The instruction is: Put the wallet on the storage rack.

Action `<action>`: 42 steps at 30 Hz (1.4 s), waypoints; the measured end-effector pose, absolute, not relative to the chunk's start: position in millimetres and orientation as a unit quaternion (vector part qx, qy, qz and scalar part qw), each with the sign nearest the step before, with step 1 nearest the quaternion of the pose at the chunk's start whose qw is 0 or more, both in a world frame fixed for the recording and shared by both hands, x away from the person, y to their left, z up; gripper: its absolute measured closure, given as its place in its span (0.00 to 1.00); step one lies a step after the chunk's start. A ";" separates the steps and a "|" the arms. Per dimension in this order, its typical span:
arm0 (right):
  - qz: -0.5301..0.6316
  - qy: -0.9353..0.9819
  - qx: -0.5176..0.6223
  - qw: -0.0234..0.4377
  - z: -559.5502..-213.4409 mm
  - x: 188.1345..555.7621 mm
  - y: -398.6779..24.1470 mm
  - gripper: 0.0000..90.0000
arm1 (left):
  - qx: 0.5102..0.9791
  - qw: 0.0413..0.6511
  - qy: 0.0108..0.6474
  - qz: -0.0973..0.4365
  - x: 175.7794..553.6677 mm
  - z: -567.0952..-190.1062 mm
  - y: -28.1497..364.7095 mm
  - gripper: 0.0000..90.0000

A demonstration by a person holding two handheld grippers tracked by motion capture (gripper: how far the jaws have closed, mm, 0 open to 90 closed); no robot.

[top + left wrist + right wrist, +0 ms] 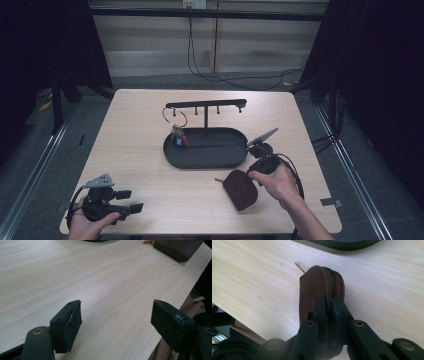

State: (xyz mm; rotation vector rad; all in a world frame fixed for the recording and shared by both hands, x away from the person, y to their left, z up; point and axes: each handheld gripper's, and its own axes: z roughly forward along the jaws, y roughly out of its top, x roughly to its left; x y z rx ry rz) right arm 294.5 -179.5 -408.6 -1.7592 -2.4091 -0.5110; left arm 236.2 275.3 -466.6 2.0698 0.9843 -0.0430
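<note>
A brown round zip pouch (240, 189) is pinched at its edge by my right gripper (256, 172), tilted above the table's front right. In the right gripper view the jaws clamp the pouch (317, 287) beside its zipper, with a thin metal pull sticking out at its far end. My left gripper (131, 201) rests open near the front left corner, its pads (72, 323) wide apart over bare wood. The same pouch (178, 247) lies at the top right of the left gripper view.
A black oval tray (172, 152) sits mid-table with a T-shaped hook stand (206, 105). A key ring with keys and a blue tag (177, 135) hangs from the stand's left hook. The table's front edge (200, 233) runs close under both hands.
</note>
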 end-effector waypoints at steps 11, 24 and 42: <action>-0.142 -0.808 -0.570 0.037 -390.2 296.2 -174.2 0.92 | 0.824 0.411 0.391 -0.017 235.9 -466.8 275.2 0.27; -0.125 -0.806 -0.578 0.020 -368.9 300.3 -181.2 0.92 | 0.822 0.410 0.393 -0.019 236.4 -467.5 275.2 0.26; -0.115 -0.813 -0.571 -0.006 -341.4 309.8 -177.4 0.92 | 0.821 0.414 0.393 -0.014 235.2 -465.8 275.2 0.25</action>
